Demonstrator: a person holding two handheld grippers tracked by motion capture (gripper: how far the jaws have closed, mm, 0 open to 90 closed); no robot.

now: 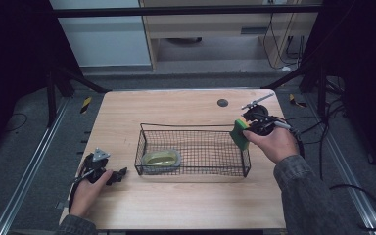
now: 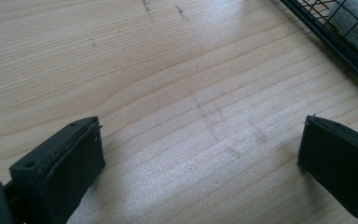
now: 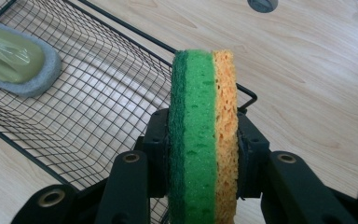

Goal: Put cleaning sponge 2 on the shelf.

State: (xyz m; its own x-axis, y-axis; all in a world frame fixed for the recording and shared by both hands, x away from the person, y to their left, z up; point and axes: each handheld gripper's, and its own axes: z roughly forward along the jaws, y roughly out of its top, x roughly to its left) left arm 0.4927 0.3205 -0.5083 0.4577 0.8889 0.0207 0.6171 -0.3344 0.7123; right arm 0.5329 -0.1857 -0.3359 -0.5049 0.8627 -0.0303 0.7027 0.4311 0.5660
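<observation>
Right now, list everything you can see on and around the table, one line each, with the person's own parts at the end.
table: one, light wood, centre of the high view.
wire basket: one, black, on the middle of the table.
scrubber pad: one, olive-green top on a grey base, lying at the basket's left end.
sponge: one, green and orange layers, held on edge at the basket's right end.
round disc: one, dark grey, on the table's far side.
left tongs: one, black, open over bare wood left of the basket.
right tongs: one, black, shut on the sponge.
hands: two, left hand, right hand.
</observation>
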